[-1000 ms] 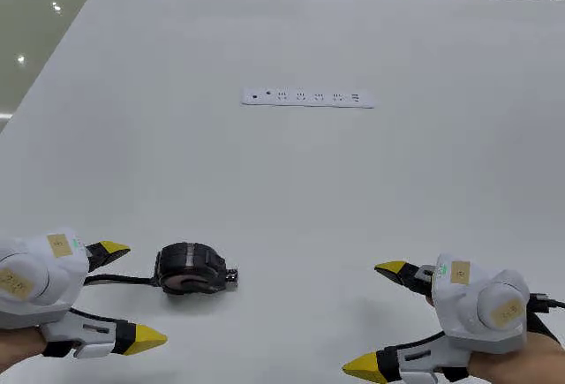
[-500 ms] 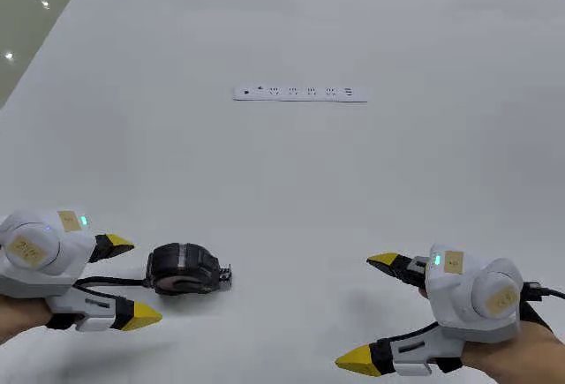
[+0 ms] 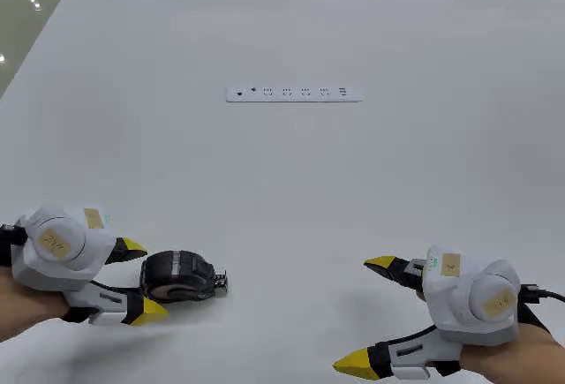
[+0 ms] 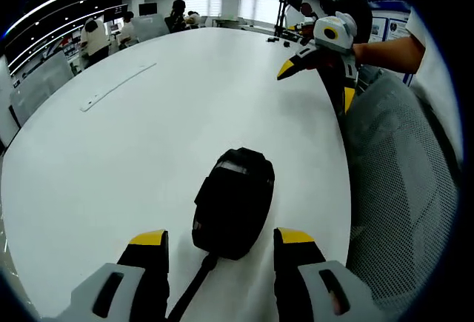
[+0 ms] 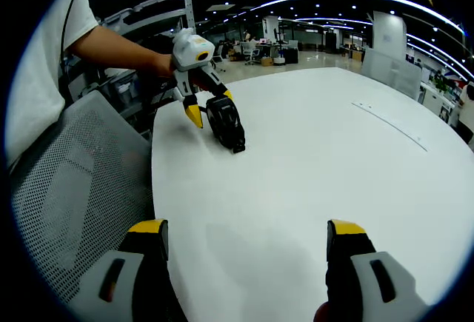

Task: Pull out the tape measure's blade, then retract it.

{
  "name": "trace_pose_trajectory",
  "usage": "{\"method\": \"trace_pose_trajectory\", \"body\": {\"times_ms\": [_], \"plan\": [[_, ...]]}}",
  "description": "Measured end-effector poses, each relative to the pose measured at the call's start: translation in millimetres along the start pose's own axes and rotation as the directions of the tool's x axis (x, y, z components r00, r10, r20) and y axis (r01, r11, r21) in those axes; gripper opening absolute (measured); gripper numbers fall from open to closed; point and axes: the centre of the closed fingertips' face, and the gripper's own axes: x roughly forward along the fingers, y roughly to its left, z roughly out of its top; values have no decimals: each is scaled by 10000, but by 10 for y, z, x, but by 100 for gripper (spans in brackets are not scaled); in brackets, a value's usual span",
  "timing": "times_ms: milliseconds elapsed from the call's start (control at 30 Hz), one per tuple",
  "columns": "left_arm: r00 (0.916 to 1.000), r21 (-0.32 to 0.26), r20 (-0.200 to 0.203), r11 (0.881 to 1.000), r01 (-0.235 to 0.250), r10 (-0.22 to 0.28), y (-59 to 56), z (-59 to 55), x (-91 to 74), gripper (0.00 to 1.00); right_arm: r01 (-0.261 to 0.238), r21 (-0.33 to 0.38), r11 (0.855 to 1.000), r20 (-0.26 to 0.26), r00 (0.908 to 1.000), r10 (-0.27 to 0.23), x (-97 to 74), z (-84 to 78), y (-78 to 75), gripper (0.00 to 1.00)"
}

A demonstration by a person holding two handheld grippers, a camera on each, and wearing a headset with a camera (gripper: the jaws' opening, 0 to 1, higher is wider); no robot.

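We are holding the left gripper [image 3: 146, 278], jaws apart, around the tape measure [image 3: 177, 275] at lower left on the table [image 3: 282, 181]; the right gripper [image 3: 364, 314] is hovering lower right, jaws apart too

Tape measure [image 3: 187, 275] partly behind left tool [image 3: 146, 277]
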Motion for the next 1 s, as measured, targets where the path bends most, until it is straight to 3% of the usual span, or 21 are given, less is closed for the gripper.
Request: {"method": "trace_pose_trajectory", "body": {"times_ms": [567, 1000], "plan": [[9981, 479, -489, 9980, 403, -380, -54, -16, 110, 37, -193, 24, 9998, 73, 9998, 193, 80, 5, 40, 84], [9961, 1037, -739, 9930, 563, -488, -59, -5, 141, 33, -308, -34, 9995, 72, 9995, 308, 117, 38, 52, 84]]}}
